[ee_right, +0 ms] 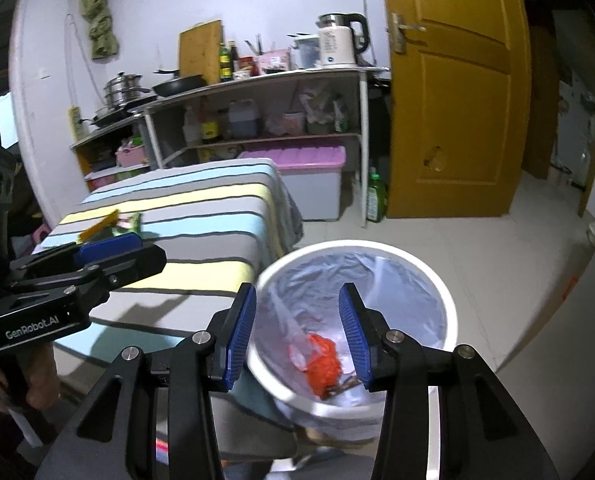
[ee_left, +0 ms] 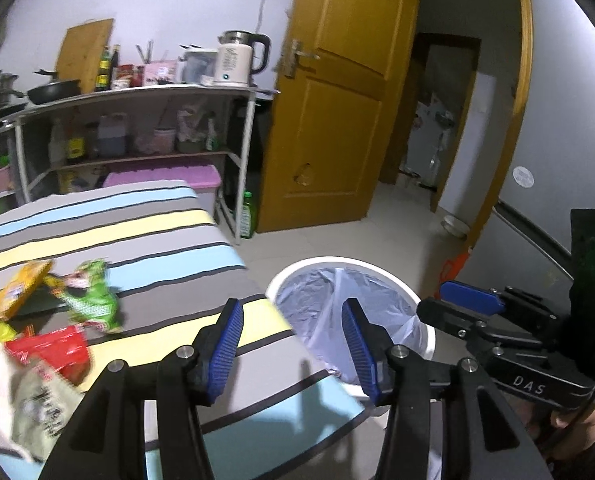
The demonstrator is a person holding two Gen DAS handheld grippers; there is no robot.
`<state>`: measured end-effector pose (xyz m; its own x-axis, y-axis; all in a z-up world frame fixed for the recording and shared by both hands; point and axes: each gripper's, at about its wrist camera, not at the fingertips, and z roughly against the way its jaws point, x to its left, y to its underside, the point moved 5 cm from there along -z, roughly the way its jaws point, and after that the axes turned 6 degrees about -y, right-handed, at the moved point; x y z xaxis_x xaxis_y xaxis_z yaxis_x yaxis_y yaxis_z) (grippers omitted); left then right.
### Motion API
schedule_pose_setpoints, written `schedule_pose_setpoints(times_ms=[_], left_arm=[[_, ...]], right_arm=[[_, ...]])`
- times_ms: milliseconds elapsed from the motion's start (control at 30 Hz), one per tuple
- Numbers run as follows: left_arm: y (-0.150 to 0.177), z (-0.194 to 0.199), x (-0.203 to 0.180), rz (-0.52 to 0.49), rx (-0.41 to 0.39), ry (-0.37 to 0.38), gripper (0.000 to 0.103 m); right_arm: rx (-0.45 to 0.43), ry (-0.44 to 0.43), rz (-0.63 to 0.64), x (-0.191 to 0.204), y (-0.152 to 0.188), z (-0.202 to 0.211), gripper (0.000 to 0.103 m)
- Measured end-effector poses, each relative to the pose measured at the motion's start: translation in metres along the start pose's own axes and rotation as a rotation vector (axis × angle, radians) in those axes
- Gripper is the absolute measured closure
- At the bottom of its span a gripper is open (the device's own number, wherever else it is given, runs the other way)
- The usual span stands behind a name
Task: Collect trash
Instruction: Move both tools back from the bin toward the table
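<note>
1. Both empty: left gripper (ee_left: 293, 344) spread wide over the table edge, right gripper (ee_right: 297, 332) spread wide above the white round bin lined with a clear plastic bag (ee_right: 445, 300).
2. Already in the bin: crumpled orange-red wrapper (ee_right: 323, 364) at the bottom of the liner, with a small brown scrap beside it.
3. Left to collect, on the near-left part of the table: flat yellow packet (ee_left: 19, 292), green crinkled wrapper (ee_left: 93, 300), red foil packet (ee_left: 53, 350), pale printed plastic bag (ee_left: 29, 404).
4. Best next, probably: swing left toward the pile, pinch 1 wrapper by a raised edge, lift clear before carrying.
5. Release only when well over the rim; light wrappers likely to drift.
6. Surface: striped grey, yellow and blue tablecloth (ee_left: 169, 220), bin just beside its corner.
7. Room: metal kitchen shelf with white kettle (ee_left: 237, 60), open yellow wooden door (ee_left: 337, 100), pale tiled floor.
</note>
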<state>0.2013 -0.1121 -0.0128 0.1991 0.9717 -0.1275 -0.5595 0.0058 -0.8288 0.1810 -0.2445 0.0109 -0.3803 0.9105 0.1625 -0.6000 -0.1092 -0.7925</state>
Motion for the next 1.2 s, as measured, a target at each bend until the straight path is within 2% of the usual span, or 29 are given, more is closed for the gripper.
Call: schedule_pose_setpoints(times_ms=[400,600,867,1200], left_arm=[[0.018,0.067,0.067,0.066,-0.063,-0.123,0.052],[0.028,0.088,0.098,0.095,-0.076,-0.183,0.052],[0.037,0.107,0.130,0.137,-0.089,-0.251,0.052],[0.049,0.116,0.175,0.178,-0.087,-0.332,0.052]], right_arm=[[0.025,-0.102,0.082,0.072,0.004,0.002,0.059],[0.037,-0.159,0.109,0.099,0.005,-0.005,0.059],[0.062,-0.219,0.148,0.132,0.009,-0.015,0.059],[0.090,-0.261,0.168,0.154,0.012,-0.030,0.059]])
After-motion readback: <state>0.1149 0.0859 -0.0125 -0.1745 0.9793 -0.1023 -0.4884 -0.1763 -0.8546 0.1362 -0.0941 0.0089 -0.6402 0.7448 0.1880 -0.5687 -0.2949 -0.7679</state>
